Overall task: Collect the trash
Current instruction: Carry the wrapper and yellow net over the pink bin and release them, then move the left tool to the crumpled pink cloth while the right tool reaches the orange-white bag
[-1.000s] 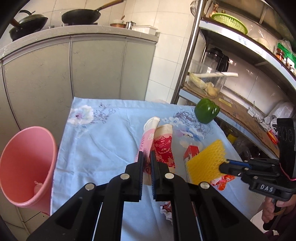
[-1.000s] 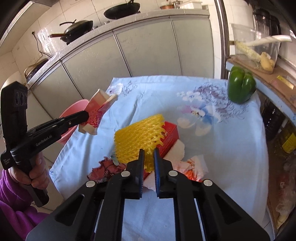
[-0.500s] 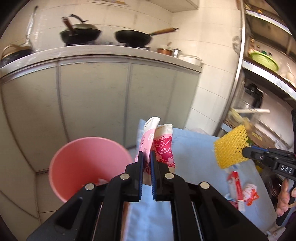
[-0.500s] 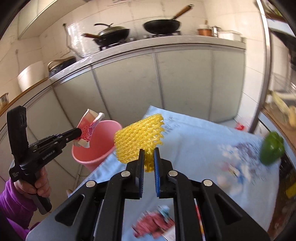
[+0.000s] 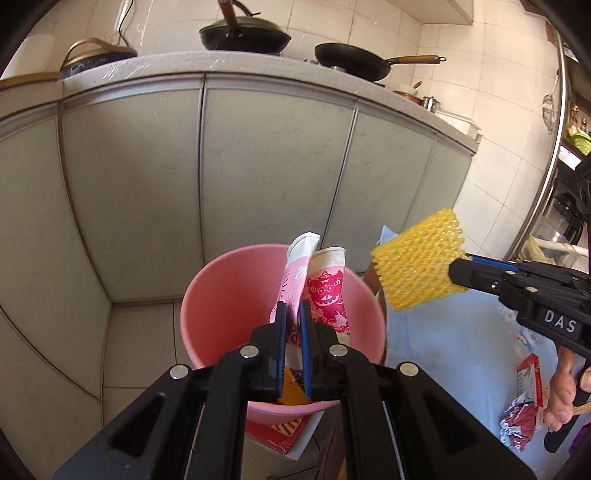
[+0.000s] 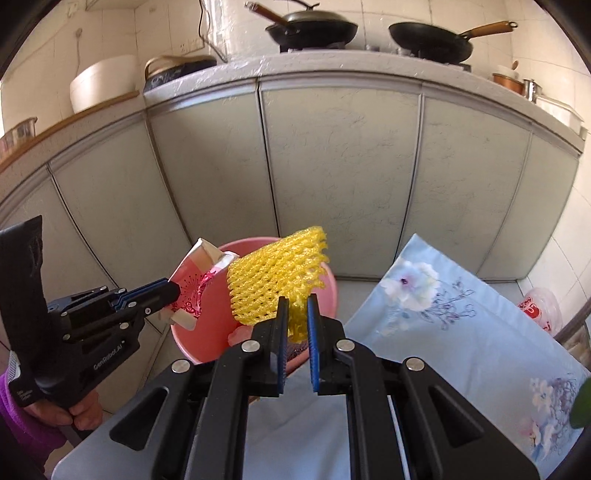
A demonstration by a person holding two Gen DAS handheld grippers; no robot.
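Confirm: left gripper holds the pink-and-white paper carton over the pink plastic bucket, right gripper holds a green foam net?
Not quite. In the right wrist view the foam net in the right gripper is yellow, not green. The left gripper does hold the carton over the bucket.

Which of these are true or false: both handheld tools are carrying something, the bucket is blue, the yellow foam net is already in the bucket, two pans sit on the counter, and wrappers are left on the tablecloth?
1. Both tools carry something. True: the left gripper is shut on the paper cup, the right gripper on the foam net.
2. The bucket is blue. False: the bucket is pink.
3. The foam net is already in the bucket. False: it is held in the jaws, above the rim.
4. Two pans sit on the counter. True: one pan has a lid, the other pan is open.
5. Wrappers lie on the tablecloth. True: crumpled wrappers lie there.
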